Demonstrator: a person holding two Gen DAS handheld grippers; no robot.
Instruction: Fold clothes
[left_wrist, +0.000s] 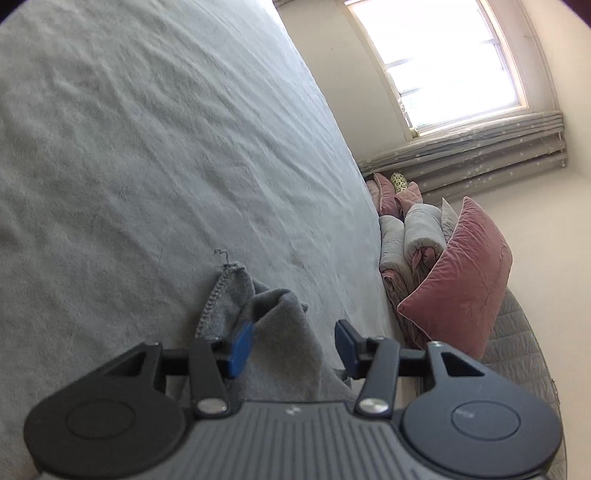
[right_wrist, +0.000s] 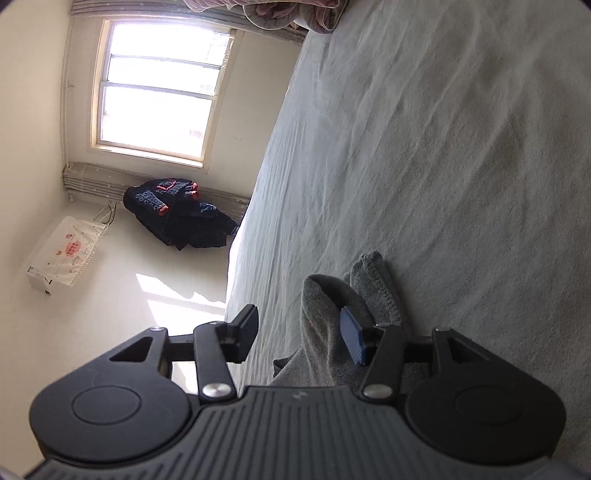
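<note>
The bed sheet (left_wrist: 155, 155) is matt, finely wrinkled woven cloth. The grey garment (left_wrist: 280, 332) is soft fleece-like knit (stitched hem, loose thread). The pink cushion (left_wrist: 458, 280) looks velvety. The left gripper (left_wrist: 293, 347) is matt black plastic with shiny metal rivets.

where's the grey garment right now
In both wrist views the grey garment lies bunched on the pale bedsheet, between the open fingers of the left gripper and the right gripper, near the bed's edge.

Sheet (left_wrist: 147, 147) was pale grey; garment (left_wrist: 280, 332) mid-grey; pads (left_wrist: 242, 347) blue; cushion (left_wrist: 458, 280) dusty pink; blind (left_wrist: 480, 155) grey with white stars; clothes (right_wrist: 177, 214) navy with orange trim.
</note>
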